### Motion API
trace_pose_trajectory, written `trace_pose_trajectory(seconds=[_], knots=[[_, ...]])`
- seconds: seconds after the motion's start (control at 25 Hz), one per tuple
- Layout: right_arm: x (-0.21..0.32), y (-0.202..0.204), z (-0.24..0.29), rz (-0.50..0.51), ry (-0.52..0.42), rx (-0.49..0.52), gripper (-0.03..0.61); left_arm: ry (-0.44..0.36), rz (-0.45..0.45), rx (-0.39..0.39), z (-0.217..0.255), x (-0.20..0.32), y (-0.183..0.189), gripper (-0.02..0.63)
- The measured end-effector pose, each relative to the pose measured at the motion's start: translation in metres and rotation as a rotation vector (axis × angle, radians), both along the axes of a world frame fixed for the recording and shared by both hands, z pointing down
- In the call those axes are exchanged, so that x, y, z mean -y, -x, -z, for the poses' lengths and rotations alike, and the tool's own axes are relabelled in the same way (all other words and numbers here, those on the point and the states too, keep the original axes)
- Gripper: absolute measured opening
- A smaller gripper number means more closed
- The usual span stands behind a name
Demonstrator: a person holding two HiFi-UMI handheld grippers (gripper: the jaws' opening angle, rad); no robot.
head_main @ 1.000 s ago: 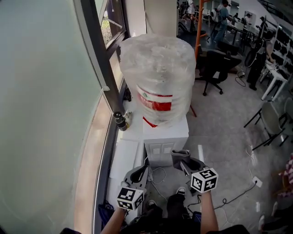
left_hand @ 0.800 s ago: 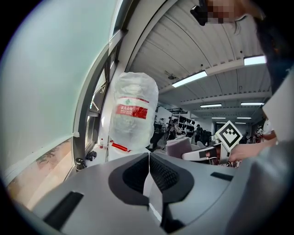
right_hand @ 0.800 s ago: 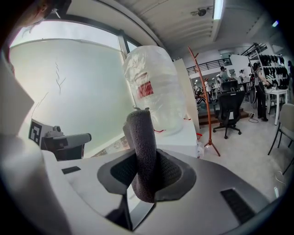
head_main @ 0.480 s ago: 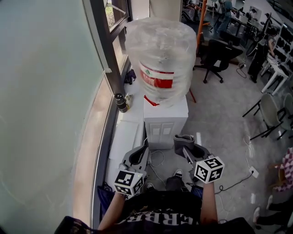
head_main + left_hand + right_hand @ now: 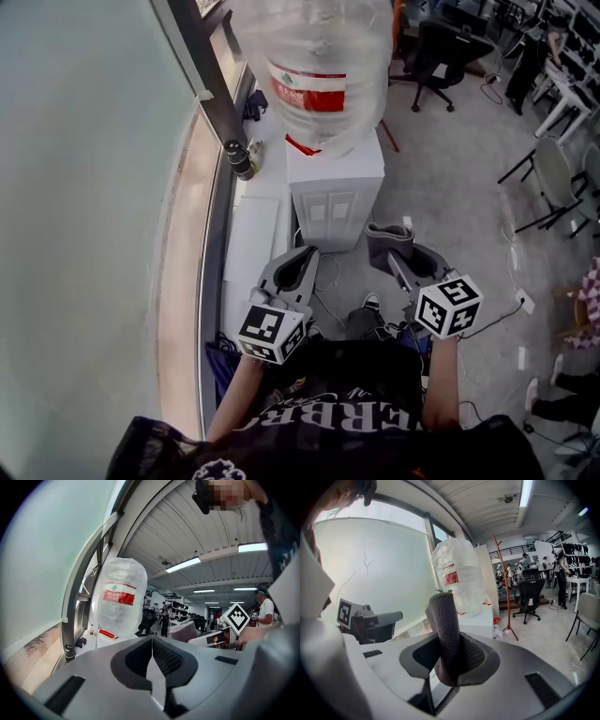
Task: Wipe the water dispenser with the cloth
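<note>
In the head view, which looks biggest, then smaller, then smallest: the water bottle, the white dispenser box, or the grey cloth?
1. water bottle, though it sits higher than the box and nearer the camera, which may flatter it
2. white dispenser box
3. grey cloth

Open-plan office, swivel chairs [image 5: 441,52], desks [image 5: 572,89], strip ceiling lights [image 5: 183,565]

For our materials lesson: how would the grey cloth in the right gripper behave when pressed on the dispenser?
The cloth probably squashes easily: the jaws pinch it into a thick fold. Its nubbly pile likely grips rather than slips.
</note>
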State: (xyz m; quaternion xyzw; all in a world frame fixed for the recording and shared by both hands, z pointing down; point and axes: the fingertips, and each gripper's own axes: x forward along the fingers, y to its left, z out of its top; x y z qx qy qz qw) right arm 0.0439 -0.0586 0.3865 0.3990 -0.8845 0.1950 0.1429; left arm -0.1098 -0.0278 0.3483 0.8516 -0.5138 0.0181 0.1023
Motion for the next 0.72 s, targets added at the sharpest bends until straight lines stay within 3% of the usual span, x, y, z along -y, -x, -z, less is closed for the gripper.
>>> trace_pose_trajectory(seconds=[0.72], knots=[[0.007, 0.007, 0.001, 0.007, -0.015, -0.026, 0.114, -0.021, 0.009, 0.036, 0.001, -0.003, 0.01, 0.018]])
